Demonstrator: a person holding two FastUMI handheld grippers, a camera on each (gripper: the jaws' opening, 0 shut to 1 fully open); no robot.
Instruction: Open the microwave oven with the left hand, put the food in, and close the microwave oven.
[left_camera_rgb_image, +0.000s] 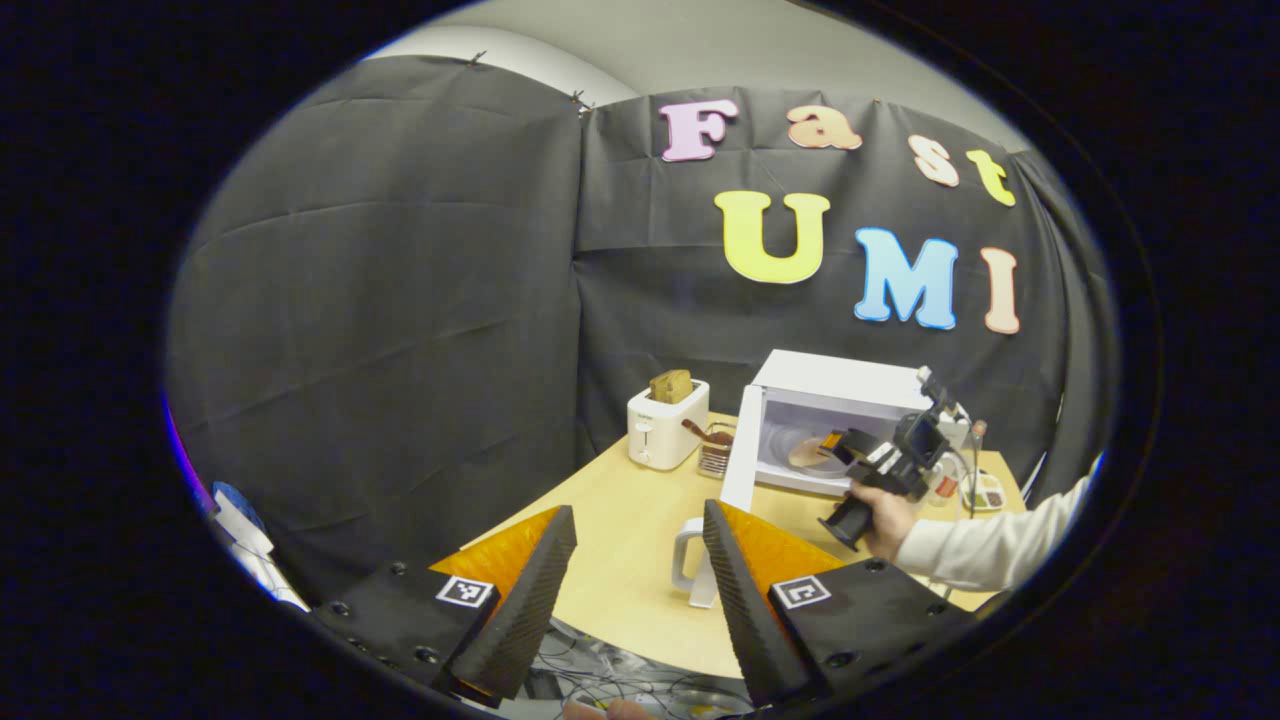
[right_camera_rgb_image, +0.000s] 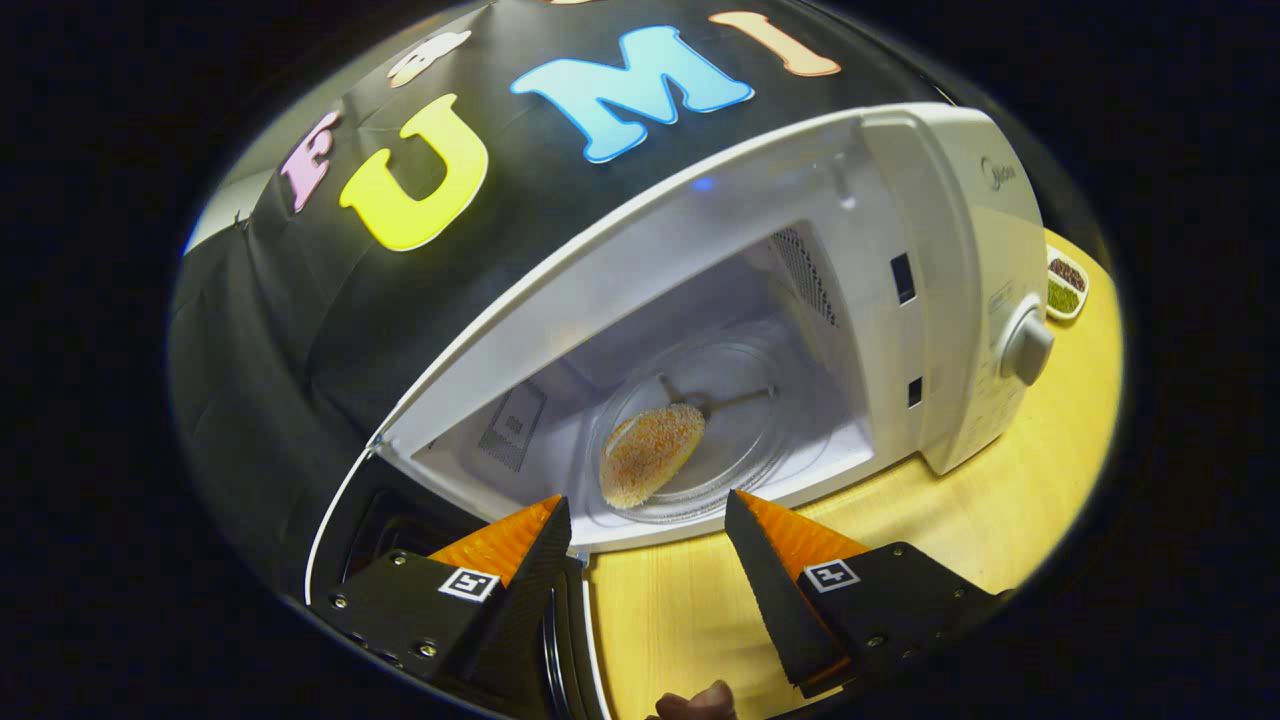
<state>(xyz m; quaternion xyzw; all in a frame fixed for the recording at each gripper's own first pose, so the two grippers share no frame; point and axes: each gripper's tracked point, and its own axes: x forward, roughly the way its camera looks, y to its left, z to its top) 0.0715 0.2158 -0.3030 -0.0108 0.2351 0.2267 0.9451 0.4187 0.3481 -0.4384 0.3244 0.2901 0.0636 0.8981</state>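
Left gripper view: your left tongs (left_camera_rgb_image: 638, 570) gape wide, empty, low centre over the table (left_camera_rgb_image: 620, 520). The microwave (left_camera_rgb_image: 840, 385) sits right of centre, door (left_camera_rgb_image: 738, 465) swung open. Next you close that door, so reach for its free edge.

Right gripper view: right tongs (right_camera_rgb_image: 648, 560) wide, empty, at the cavity mouth. Food (right_camera_rgb_image: 650, 455) lies on the glass turntable (right_camera_rgb_image: 740, 430), centre frame, long axis lower-left to upper-right. Placing looks done.

We see a glossy white plastic microwave (right_camera_rgb_image: 960, 250) ahead of the right jaws, its turntable (right_camera_rgb_image: 720, 430) seemingly clear glass, the food (right_camera_rgb_image: 650, 455) rough and crumbed, the table (right_camera_rgb_image: 1010, 520) beneath smooth pale wood.
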